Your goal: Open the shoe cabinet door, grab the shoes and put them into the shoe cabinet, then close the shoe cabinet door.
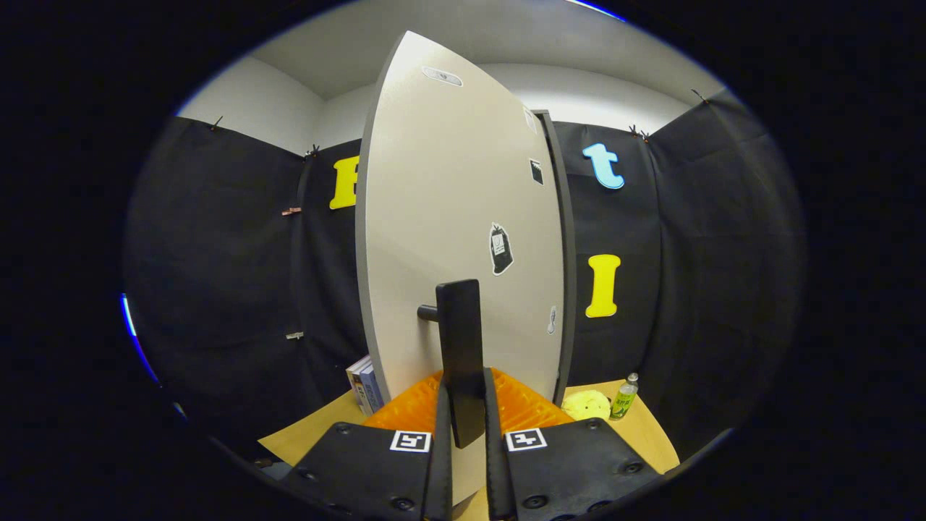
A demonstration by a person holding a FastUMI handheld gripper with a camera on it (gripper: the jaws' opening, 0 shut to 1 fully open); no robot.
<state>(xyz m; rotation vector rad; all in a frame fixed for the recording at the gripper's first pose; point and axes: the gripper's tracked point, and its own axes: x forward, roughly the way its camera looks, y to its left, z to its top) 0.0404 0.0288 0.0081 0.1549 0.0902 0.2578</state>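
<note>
The pale grey shoe cabinet door (456,217) stands upright just ahead of me, swung so I see its face at an angle. Its flat black bar handle (459,340) juts out on a short post. My gripper (463,412) is shut on that handle, with both fingers pressing its lower end. Stickers dot the door's face.
A wooden table (651,434) lies below. On it, right of the door, stand a small green-labelled bottle (623,396) and a yellow soft object (587,405). Books (364,383) lean at the door's left foot. Black cloth walls close in all around.
</note>
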